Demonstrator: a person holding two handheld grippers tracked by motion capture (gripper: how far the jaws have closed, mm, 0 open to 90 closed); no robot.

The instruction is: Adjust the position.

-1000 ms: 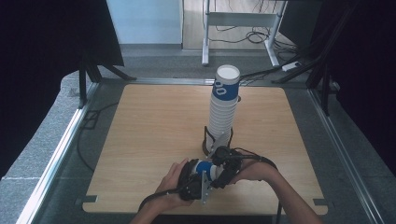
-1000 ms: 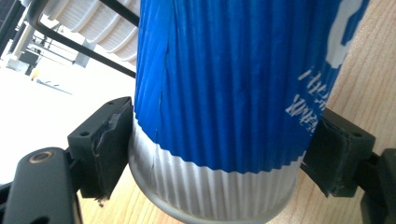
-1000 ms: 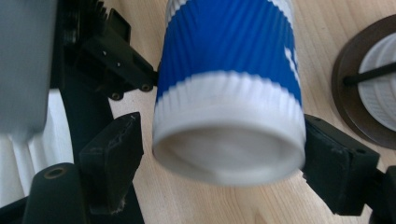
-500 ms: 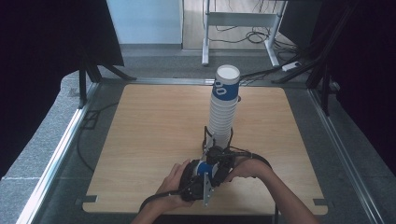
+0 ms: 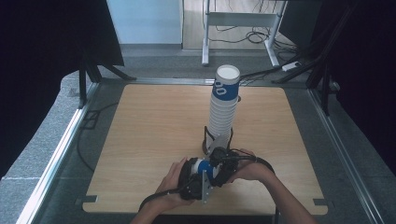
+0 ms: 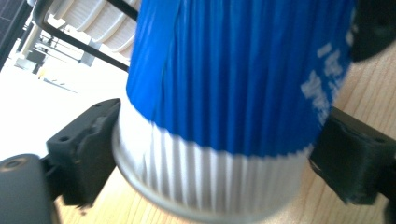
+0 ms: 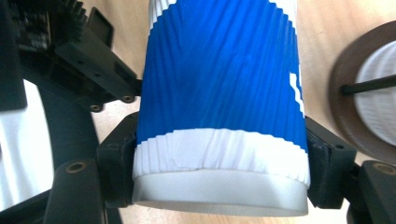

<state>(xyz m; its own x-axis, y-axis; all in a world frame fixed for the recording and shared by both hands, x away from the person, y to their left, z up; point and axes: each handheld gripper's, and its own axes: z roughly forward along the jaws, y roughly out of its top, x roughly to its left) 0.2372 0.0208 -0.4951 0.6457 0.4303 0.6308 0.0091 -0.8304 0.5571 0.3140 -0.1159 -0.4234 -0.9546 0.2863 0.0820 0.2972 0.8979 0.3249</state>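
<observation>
High view: both hands meet at lower centre of the frame, left gripper [image 5: 198,179] & right gripper [image 5: 223,164] pressed close together w/ a blue-and-white paper cup [image 5: 203,167] between them, just below the tall cup stack [image 5: 223,105] standing mid-frame on the wooden table [image 5: 140,140]. Stack sits in a dark holder [image 5: 208,140] at its base.

Left gripper view: jaws closed on the cup [image 6: 233,93], one black jaw lower left, the other lower right, both touching the ribbed wall near the white rim band. Right gripper view: same story, jaws clamped either side of the cup [image 7: 219,102] at the white band; part of the left gripper upper left, holder & stack base at right edge.

Looks like two nested cups being pulled apart, or one cup passed hand to hand – can't tell which. To do it well, probably: keep squeeze light so the ribbed wall doesn't crush, pull straight along the cup's axis w/ a slight twist, no sideways yank. Keep elbows clear of the stack; it's close & tall, easy to topple.
</observation>
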